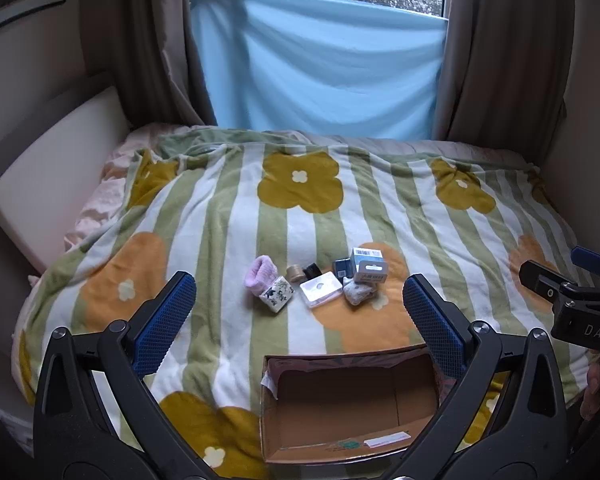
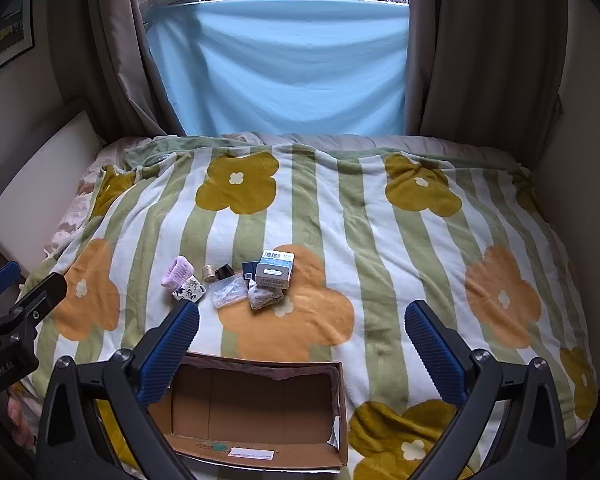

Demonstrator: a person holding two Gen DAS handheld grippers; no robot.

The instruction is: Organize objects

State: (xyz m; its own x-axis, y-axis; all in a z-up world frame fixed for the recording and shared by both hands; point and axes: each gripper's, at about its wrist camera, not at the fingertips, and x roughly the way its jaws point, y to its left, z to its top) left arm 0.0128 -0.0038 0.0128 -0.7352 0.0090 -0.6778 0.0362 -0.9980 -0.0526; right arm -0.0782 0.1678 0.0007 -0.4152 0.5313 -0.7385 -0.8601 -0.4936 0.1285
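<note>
Several small objects lie in a cluster on the flowered blanket: a pink sock (image 1: 261,271) (image 2: 177,271), a floral box (image 1: 277,293) (image 2: 189,292), a clear case (image 1: 321,289) (image 2: 229,293), a blue-grey carton (image 1: 369,265) (image 2: 276,269), a gold tape roll (image 1: 295,272) and a rolled grey sock (image 1: 358,292) (image 2: 263,297). An open, empty cardboard box (image 1: 350,404) (image 2: 260,408) sits at the near edge. My left gripper (image 1: 300,312) and right gripper (image 2: 302,338) are open and empty, held above the box, short of the cluster.
The striped flower blanket (image 1: 300,208) covers the bed. A white cushion (image 1: 48,184) leans at the left wall. A blue cloth (image 1: 320,64) and brown curtains hang at the window behind. The right gripper shows at the left wrist view's right edge (image 1: 572,292).
</note>
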